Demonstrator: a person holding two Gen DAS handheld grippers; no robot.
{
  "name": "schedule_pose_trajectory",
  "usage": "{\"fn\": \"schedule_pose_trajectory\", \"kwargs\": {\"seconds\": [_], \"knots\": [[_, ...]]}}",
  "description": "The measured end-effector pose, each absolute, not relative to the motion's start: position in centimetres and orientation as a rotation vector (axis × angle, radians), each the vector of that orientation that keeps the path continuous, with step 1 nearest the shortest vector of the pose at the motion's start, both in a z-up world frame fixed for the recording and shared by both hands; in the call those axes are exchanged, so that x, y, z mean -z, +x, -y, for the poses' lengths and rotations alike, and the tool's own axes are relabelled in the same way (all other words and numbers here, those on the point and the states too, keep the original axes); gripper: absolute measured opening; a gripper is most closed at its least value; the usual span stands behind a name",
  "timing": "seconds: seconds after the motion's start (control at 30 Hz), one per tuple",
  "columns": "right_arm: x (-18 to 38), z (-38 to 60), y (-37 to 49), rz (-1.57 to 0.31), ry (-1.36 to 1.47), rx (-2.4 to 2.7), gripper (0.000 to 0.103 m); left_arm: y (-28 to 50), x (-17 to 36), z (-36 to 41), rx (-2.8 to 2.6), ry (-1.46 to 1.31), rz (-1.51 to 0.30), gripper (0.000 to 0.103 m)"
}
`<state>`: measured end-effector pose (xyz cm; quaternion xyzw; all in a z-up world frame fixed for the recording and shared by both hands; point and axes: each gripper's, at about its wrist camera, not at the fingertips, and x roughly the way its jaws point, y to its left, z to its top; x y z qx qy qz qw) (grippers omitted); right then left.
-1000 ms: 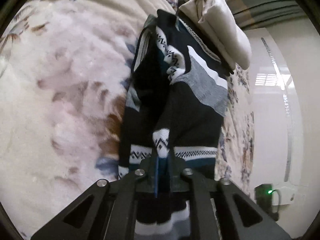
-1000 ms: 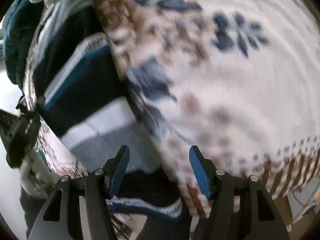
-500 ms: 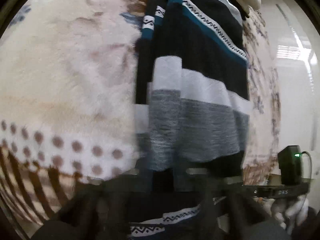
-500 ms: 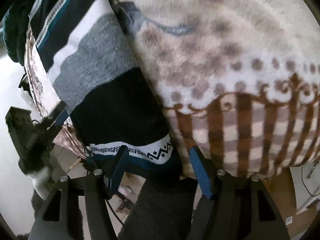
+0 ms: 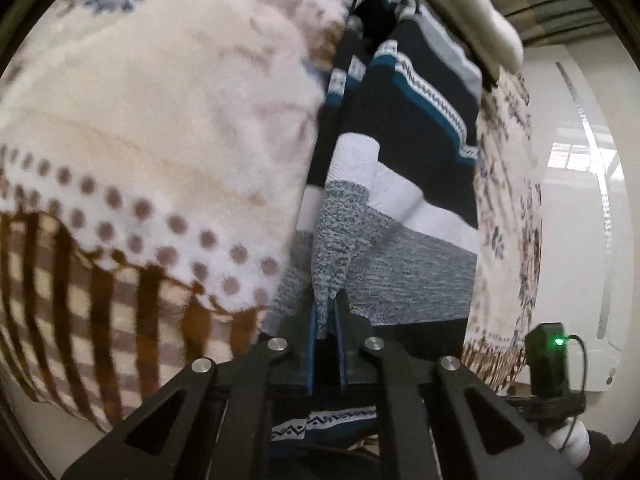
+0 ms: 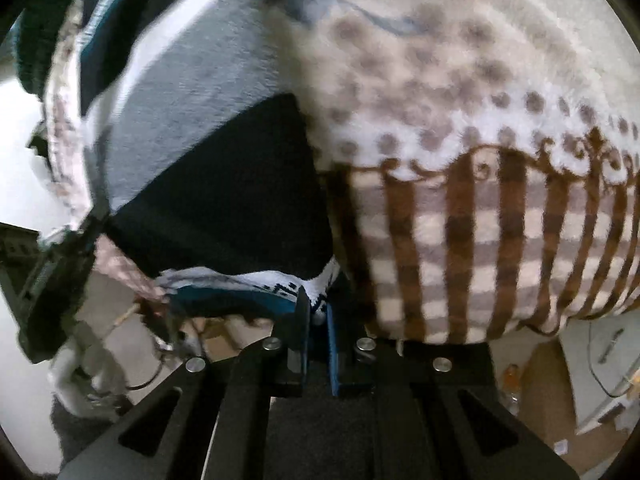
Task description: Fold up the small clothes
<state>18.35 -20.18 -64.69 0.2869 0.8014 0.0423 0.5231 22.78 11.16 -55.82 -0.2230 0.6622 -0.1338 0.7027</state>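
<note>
A small striped knit sweater [image 5: 404,184], in navy, teal, white and grey bands, lies along the near edge of a cream fleece blanket [image 5: 160,120]. My left gripper [image 5: 325,320] is shut on a grey fold of the sweater, pinched between its blue pads. In the right wrist view the sweater [image 6: 192,128] spreads up and left. My right gripper [image 6: 315,312] is shut on its white patterned hem corner [image 6: 280,284] at the blanket's edge [image 6: 460,240].
The blanket has a dotted band and a brown striped fringe hanging over the edge. A cream folded cloth [image 5: 472,12] lies beyond the sweater. A black device with a green light [image 5: 550,356] sits at the right. The other gripper's black frame [image 6: 52,280] shows at left.
Both grippers slid toward the blanket's fringed edge along the sweater. The right jaws went from wide open to shut on the hem corner. The left kept its pinch on the cloth.
</note>
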Motion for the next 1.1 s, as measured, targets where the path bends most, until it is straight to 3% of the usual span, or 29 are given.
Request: {"fn": "schedule_pose_trajectory", "kwargs": {"seconds": [0.1, 0.13, 0.17, 0.2, 0.23, 0.27, 0.3, 0.37, 0.4, 0.43, 0.47, 0.5, 0.63, 0.7, 0.73, 0.77, 0.8, 0.87, 1.1], "knots": [[66.6, 19.6, 18.2, -1.981, 0.74, -0.092, 0.007, 22.8, 55.8, -10.0, 0.305, -0.456, -1.498, 0.012], [66.5, 19.5, 18.4, -1.986, 0.777, -0.116, 0.013, 22.8, 55.6, -9.8, 0.295, -0.44, -1.511, 0.014], [66.2, 19.7, 18.7, -1.976, 0.816, -0.141, 0.025, 22.7, 55.5, -9.7, 0.27, -0.428, -1.524, 0.022], [65.7, 20.2, 18.9, -1.953, 0.849, -0.156, 0.033, 22.3, 55.3, -10.2, 0.244, -0.421, -1.523, 0.024], [65.2, 20.6, 19.0, -1.927, 0.874, -0.164, 0.051, 21.9, 55.2, -10.5, 0.24, -0.422, -1.518, 0.024], [64.7, 20.9, 19.0, -1.907, 0.885, -0.164, 0.063, 21.3, 55.3, -10.9, 0.24, -0.424, -1.525, 0.031], [64.6, 21.1, 19.0, -1.896, 0.888, -0.158, 0.065, 20.6, 56.2, -11.1, 0.236, -0.432, -1.561, 0.048], [65.3, 21.0, 18.5, -1.907, 0.895, -0.153, 0.066, 19.5, 57.7, -11.0, 0.23, -0.462, -1.616, 0.055], [66.1, 20.8, 18.1, -1.922, 0.904, -0.152, 0.066, 18.7, 58.5, -11.0, 0.235, -0.509, -1.633, 0.051], [67.1, 20.4, 17.9, -1.926, 0.919, -0.156, 0.057, 18.1, 58.5, -11.0, 0.225, -0.537, -1.629, 0.045], [67.7, 19.7, 17.4, -1.903, 0.934, -0.183, 0.017, 17.7, 58.3, -10.9, 0.217, -0.554, -1.627, 0.008], [68.3, 19.4, 17.4, -1.903, 0.925, -0.2, 0.01, 17.2, 58.0, -10.7, 0.218, -0.553, -1.629, 0.008], [68.8, 17.5, 16.6, -1.919, 0.864, -0.204, 0.01, 17.0, 57.5, -10.9, 0.228, -0.517, -1.642, 0.01], [68.5, 16.5, 17.7, -1.946, 0.824, -0.2, 0.014, 18.3, 56.4, -10.5, 0.212, -0.474, -1.689, 0.02], [68.2, 16.1, 18.4, -1.953, 0.82, -0.203, 0.018, 19.4, 55.2, -10.0, 0.205, -0.449, -1.686, 0.025], [67.6, 16.1, 19.4, -1.951, 0.822, -0.212, 0.023, 20.7, 53.6, -9.5, 0.226, -0.443, -1.649, 0.037], [66.6, 16.4, 20.6, -1.919, 0.835, -0.225, 0.038, 21.9, 52.4, -9.1, 0.256, -0.456, -1.606, 0.049], [64.6, 17.2, 22.9, -1.837, 0.866, -0.229, 0.055, 25.4, 50.2, -8.3, 0.298, -0.479, -1.512, 0.058], [60.7, 20.6, 34.3, -1.597, 0.876, -0.165, 0.056, 42.9, 51.2, -5.6, 0.364, -0.535, -1.33, 0.058]]}}
